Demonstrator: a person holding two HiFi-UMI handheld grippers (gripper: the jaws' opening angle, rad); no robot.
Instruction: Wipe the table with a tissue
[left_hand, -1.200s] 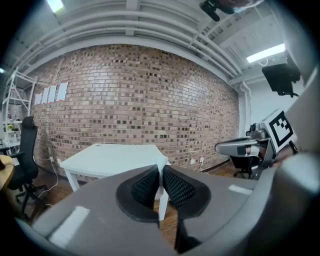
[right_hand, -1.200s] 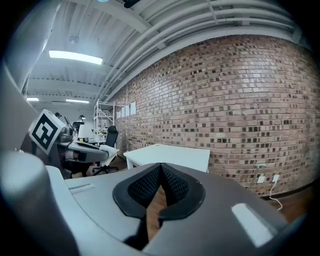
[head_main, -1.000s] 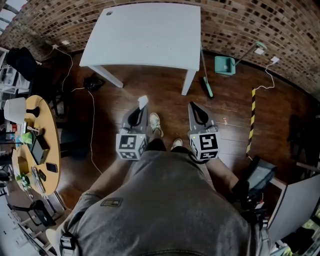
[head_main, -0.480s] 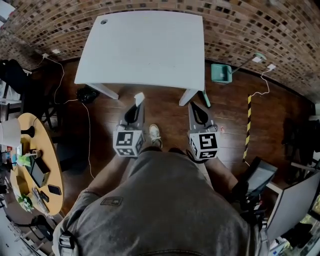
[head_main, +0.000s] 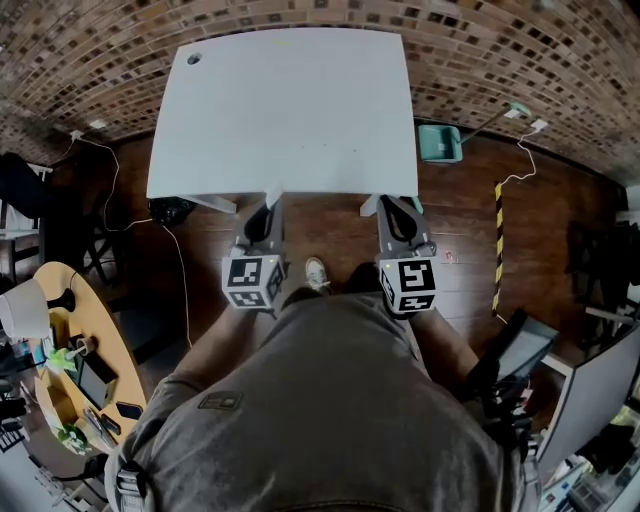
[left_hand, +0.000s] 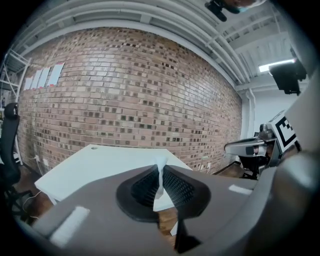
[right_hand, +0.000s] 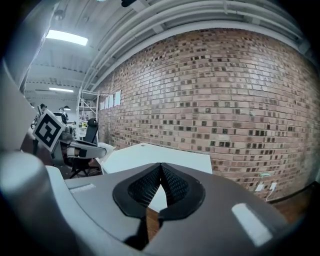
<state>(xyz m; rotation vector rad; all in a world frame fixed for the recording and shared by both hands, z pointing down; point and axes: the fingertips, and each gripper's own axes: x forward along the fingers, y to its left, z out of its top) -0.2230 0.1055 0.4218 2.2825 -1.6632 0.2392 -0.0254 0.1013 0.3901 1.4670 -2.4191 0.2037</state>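
Nearest me is the person, standing over the wooden floor with a gripper in each hand, both pointed forward at the table (head_main: 290, 110).

The left gripper (head_main: 269, 207) has its jaws pressed together on the tissue (head_main: 274, 193). In the left gripper view the tissue (left_hand: 160, 172) is a thin white strip pinched in the seam between the ribbed pads. Its long axis stands upright, and a little tuft pokes out above the tips. The right gripper (head_main: 386, 204) is also closed, pad against pad, and its own view shows nothing held between them.

What the next move turns on, as I read it, is that the tissue sits just at the table's near edge, left of the middle of that edge. The whole top lies ahead of it and beyond. The left gripper is the one to carry it forward and down onto the surface. The right tip hangs by the near right corner with nothing to contribute.

By my count there is one tissue, one table and two grippers. The white top is bare apart from a single cable hole (head_main: 193, 58) at its far left corner. Behind the far edge rises the brick wall (head_main: 500, 60).
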